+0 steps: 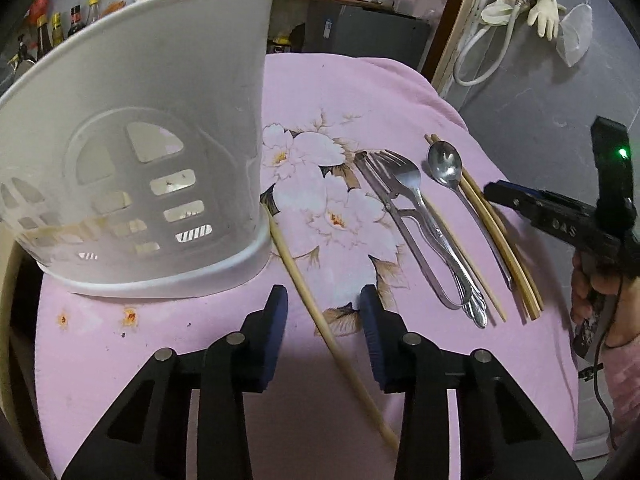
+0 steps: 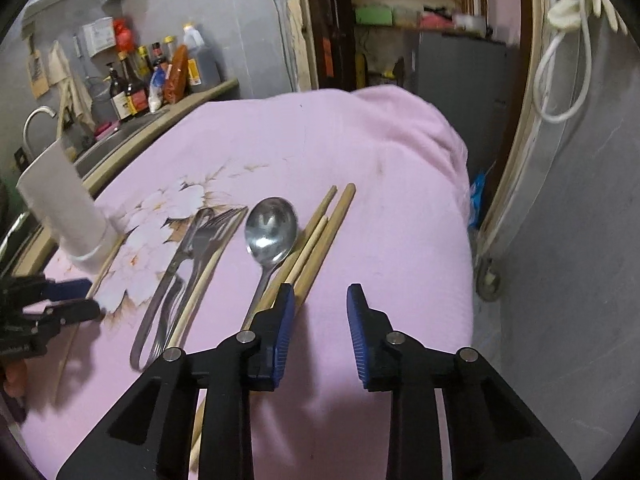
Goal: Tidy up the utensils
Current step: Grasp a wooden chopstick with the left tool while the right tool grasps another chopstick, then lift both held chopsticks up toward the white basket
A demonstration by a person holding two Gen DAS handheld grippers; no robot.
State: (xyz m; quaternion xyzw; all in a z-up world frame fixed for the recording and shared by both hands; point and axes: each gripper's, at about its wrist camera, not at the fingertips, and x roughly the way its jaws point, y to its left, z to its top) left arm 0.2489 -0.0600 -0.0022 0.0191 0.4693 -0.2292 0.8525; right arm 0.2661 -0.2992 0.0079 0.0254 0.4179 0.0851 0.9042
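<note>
Your left hand-held gripper [image 1: 323, 304] is hovering open over a single chopstick [image 1: 304, 288], which is running lengthwise between its fingers, probably not yet touching. Your right hand-held gripper [image 2: 320, 304], also open, is waiting farther away.

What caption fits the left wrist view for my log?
Open left gripper straddles a lone chopstick beside the white utensil holder; fork, spoon and tongs lie on pink cloth.

Glossy metal spoon [image 2: 271, 229], seemingly wooden chopsticks [image 2: 320, 236], fuzzy cloth [image 2: 360, 152].
</note>
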